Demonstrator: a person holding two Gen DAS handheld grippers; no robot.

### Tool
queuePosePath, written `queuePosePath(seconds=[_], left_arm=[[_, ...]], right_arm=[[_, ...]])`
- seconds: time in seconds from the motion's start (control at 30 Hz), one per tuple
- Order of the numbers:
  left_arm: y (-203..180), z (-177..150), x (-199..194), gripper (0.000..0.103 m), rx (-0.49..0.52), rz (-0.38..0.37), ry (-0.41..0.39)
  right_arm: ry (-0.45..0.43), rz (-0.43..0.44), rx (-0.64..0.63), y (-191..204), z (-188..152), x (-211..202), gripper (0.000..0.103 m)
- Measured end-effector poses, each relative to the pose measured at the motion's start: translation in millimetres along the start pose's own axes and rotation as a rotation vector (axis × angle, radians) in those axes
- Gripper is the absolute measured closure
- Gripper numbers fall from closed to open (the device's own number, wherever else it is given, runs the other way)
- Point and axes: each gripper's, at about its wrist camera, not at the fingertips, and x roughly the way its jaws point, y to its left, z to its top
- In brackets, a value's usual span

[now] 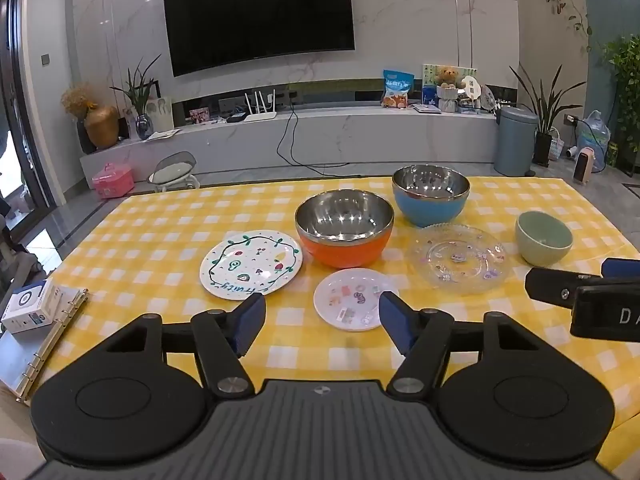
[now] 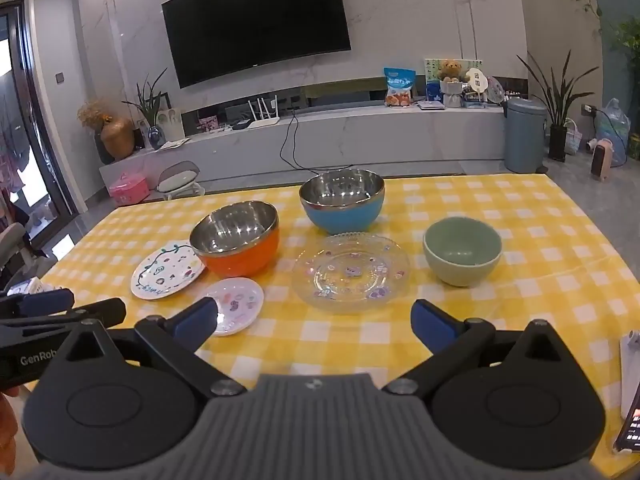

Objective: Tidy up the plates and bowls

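On the yellow checked table (image 1: 160, 240) stand an orange steel bowl (image 1: 344, 250), a blue steel bowl (image 1: 430, 208) and a green ceramic bowl (image 1: 544, 238). A white "Fruity" plate (image 1: 251, 264), a small white sticker plate (image 1: 352, 298) and a clear glass plate (image 1: 460, 258) lie flat. My left gripper (image 1: 322, 326) is open and empty, just short of the small plate. My right gripper (image 2: 314, 326) is open and empty, in front of the glass plate (image 2: 351, 270); the green bowl (image 2: 462, 254) is at its right, the small plate (image 2: 236, 304) at its left.
A ring binder (image 1: 52, 340) with a white box (image 1: 32, 312) lies at the table's left edge. A phone (image 2: 632, 424) and a white object (image 2: 630, 376) lie at the right edge. Beyond the table are a TV wall, a low shelf and a grey bin (image 1: 514, 140).
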Motion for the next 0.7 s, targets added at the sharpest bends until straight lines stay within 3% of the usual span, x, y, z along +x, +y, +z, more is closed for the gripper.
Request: queuePosePath(seconds=[0.7], left_arm=[[-4.2,-6.3,3.2,0.026,0.007,0.006,0.013]], right_arm=[[0.005,0.007,0.000,-2.7,-1.8,1.8,0.002]])
